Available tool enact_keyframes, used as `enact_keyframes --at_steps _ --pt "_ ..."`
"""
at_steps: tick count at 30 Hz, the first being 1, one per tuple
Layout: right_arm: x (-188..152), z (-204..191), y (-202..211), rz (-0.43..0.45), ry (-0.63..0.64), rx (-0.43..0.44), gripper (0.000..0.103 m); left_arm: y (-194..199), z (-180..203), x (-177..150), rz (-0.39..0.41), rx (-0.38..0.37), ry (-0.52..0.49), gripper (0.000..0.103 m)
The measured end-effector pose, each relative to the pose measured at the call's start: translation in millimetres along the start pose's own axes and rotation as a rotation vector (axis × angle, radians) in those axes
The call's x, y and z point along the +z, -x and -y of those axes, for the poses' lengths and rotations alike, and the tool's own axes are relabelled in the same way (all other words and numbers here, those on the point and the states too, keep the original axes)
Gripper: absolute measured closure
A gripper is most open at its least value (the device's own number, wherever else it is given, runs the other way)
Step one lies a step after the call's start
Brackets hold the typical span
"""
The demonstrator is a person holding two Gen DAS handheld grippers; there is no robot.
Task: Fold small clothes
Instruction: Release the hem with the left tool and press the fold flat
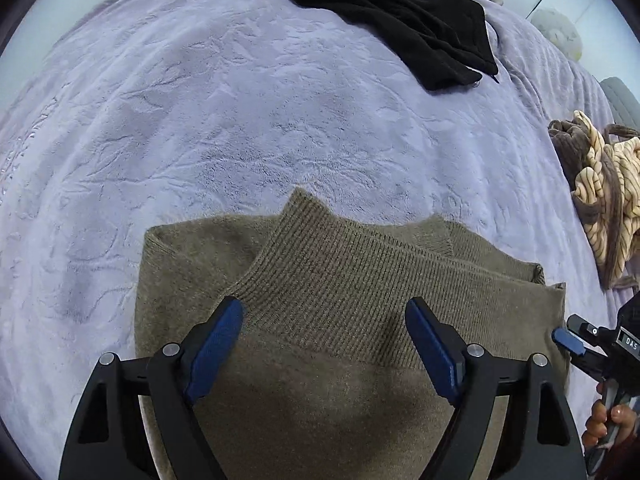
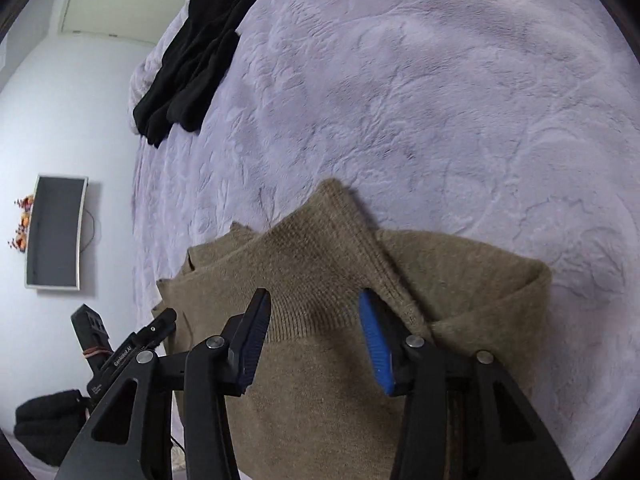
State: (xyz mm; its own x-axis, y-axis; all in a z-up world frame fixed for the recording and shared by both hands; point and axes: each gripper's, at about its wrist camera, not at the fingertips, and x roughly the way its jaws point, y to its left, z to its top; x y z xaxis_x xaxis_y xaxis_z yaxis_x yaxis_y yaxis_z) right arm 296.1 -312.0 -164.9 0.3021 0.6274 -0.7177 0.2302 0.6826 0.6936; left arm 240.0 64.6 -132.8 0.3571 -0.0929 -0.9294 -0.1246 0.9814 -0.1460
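Note:
An olive-brown knitted sweater (image 1: 340, 320) lies partly folded on the lilac bedspread, its ribbed hem turned up across the middle. It also shows in the right wrist view (image 2: 340, 320). My left gripper (image 1: 324, 316) is open and empty, hovering just above the sweater's ribbed band. My right gripper (image 2: 314, 312) is open and empty, above the same ribbed band, and its tip shows at the sweater's right edge in the left wrist view (image 1: 568, 340). In the right wrist view, the left gripper's tip (image 2: 160, 322) sits at the sweater's left edge.
A black garment (image 1: 380, 12) lies crumpled at the far side of the bedspread (image 1: 200, 120), also in the right wrist view (image 2: 200, 48). A striped beige and brown garment (image 1: 600, 192) lies at the right. A wall-mounted screen (image 2: 54, 232) and a dark pile (image 2: 44, 420) are beyond the bed's edge.

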Motion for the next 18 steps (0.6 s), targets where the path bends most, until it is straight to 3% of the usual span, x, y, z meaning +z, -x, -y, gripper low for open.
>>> enact_keyframes --at_steps 4,7,18 --pt "-2.3 9.8 23.1 0.021 -0.017 -0.017 0.051 18.5 -0.2 -5.3 0.015 0.094 -0.053 0.018" --pt "-12.7 16.9 41.2 0.024 -0.03 -0.013 0.046 30.9 -11.6 -18.0 -0.002 0.081 -0.024 0.018" --pt "-98.2 38.1 80.6 -0.017 -0.085 -0.01 0.045 72.3 -29.7 -98.5 -0.082 0.086 0.039 0.018"
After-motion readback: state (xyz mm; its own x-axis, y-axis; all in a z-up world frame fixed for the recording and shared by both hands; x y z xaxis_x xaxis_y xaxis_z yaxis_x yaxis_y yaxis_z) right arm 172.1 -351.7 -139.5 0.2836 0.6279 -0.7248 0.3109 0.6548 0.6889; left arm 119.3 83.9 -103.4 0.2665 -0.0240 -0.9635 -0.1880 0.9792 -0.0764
